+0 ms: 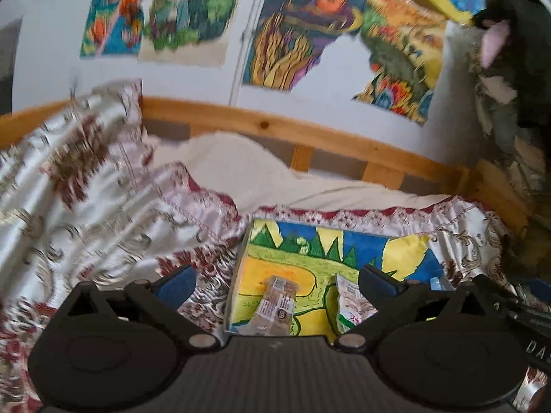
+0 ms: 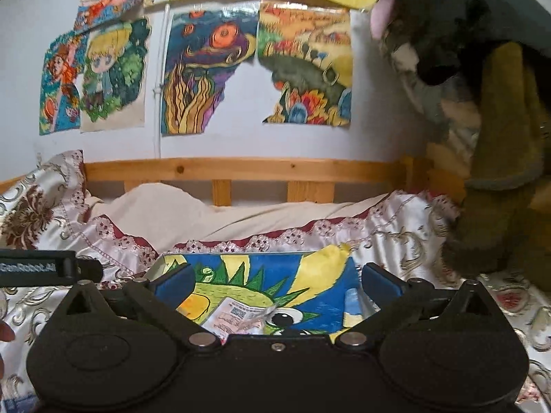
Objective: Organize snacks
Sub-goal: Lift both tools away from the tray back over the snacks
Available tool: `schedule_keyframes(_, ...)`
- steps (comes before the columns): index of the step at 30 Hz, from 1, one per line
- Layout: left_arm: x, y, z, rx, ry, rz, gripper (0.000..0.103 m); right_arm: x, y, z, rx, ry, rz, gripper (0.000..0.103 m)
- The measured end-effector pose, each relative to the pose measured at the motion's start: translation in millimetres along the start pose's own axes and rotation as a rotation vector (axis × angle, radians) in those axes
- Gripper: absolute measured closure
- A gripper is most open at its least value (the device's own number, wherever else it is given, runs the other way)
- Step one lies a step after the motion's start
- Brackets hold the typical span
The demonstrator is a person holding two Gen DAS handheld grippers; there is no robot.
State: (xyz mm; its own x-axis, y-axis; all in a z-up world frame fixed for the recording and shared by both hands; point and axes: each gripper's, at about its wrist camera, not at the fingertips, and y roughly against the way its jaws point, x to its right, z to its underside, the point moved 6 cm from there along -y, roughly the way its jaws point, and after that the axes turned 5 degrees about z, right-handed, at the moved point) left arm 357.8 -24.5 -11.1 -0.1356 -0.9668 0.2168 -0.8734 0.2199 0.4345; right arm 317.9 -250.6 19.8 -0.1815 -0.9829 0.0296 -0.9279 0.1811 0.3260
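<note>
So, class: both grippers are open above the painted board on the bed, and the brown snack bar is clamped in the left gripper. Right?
Not quite. In the left wrist view the brown snack bar lies loose on the painted board, between the open left gripper's fingers, not clamped. The right gripper is open too.

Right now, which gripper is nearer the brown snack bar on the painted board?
Left. The left gripper hangs open right above the brown snack bar; the right gripper hovers open further right, over a white packet.
</note>
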Motion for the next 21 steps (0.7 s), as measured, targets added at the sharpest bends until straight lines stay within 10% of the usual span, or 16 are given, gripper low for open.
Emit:
schedule_keyframes(11, 5.6, 95.9, 21.0, 0.114, -0.034, -0.037, 0.0, 36.5, 86.1, 14.2, 0.025, -0.03, 0.0, 0.001)
schedule_keyframes(21, 1.6, 154.0, 68.8, 0.056, -0.077, -0.063, 0.001, 45.1, 155.6, 41.8, -0.007, -0.04, -0.022, 0.001)
